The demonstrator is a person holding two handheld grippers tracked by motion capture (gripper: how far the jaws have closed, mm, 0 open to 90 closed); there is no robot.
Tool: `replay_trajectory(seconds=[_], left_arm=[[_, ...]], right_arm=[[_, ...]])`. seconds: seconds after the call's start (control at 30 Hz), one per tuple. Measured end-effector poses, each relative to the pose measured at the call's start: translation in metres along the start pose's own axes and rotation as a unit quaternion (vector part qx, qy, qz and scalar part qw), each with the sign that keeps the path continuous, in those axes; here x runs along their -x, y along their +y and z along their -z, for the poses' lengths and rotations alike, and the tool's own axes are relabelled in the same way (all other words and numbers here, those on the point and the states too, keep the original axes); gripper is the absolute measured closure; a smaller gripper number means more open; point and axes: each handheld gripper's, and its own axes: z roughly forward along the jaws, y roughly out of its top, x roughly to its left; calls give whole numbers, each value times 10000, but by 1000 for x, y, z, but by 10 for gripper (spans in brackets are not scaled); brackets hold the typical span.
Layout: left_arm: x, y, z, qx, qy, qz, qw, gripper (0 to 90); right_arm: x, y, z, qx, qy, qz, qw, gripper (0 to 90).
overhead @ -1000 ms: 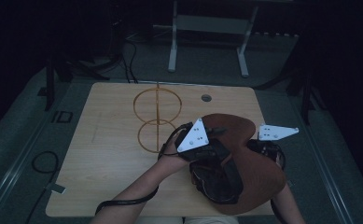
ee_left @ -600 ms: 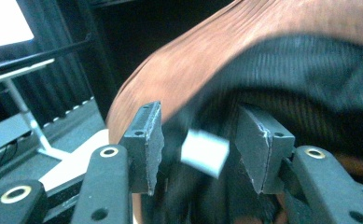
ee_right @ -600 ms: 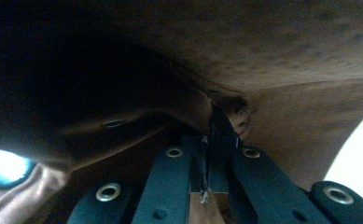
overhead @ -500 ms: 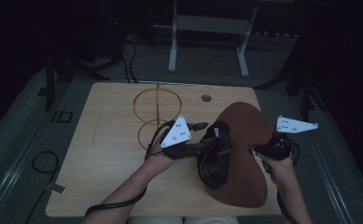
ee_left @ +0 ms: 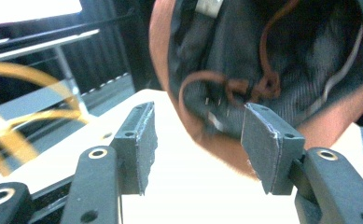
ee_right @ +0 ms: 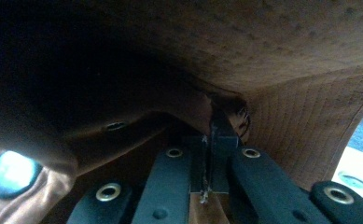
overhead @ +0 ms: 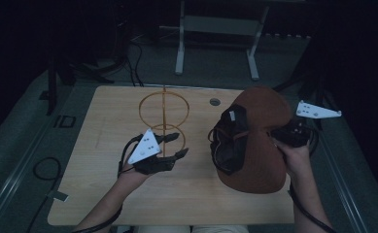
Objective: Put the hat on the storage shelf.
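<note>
A brown wide-brimmed hat point(overhead: 262, 150) hangs tilted over the right side of the table, its dark lining point(overhead: 230, 143) facing left. My right gripper point(overhead: 280, 137) is shut on the brim's right edge; the right gripper view shows the jaws point(ee_right: 210, 140) pinching brown felt point(ee_right: 272, 51). My left gripper point(overhead: 180, 145) stands open left of the hat, apart from it, just in front of a gold wire stand point(overhead: 163, 104). In the left gripper view the open gripper point(ee_left: 200, 128) frames the hat's inside point(ee_left: 305, 60) and its brown cord, with the stand point(ee_left: 11, 121) blurred at left.
The wooden table point(overhead: 104, 194) has a small round grommet point(overhead: 214, 102) near its far edge. A metal frame point(overhead: 215, 26) stands on the floor behind it. A cable loop point(overhead: 42, 170) lies on the floor at left.
My left gripper has let go of the hat and drawn left toward the wire stand. The right gripper has carried the hat up and farther to the right.
</note>
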Motion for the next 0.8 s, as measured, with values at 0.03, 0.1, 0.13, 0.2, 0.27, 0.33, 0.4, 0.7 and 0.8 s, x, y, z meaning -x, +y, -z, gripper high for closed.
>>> replay_trajectory(seconds=[0.03,0.1,0.13,0.2,0.27,0.33,0.4,0.7,0.8], left_arm=[[-2,-4,5,-22,75,43,10000,434],[-6,-14,15,-98,200,156,9996,393],[-7,-18,20,-143,337,188,9992,367],[-10,-28,29,-214,570,284,9977,262],[-13,-39,38,-237,817,360,9957,226],[-18,-51,48,-267,961,475,9939,141],[-20,-64,57,-351,1102,545,9918,99],[-29,-124,92,-943,1777,919,9752,93],[-32,-143,100,-1205,2020,1137,9653,94]], right_arm=[[2,3,-2,-1,-35,1,10000,879],[5,8,-7,7,-67,2,10000,879],[7,10,-9,3,-88,-1,10000,879],[10,14,-14,21,-124,-30,9999,879],[12,16,-16,21,-127,-33,9999,879],[16,19,-24,10,-179,-71,9998,879],[18,21,-30,-30,-217,-94,9997,878],[29,28,-47,-66,-354,-197,9992,877],[32,31,-52,-51,-380,-220,9990,877]])
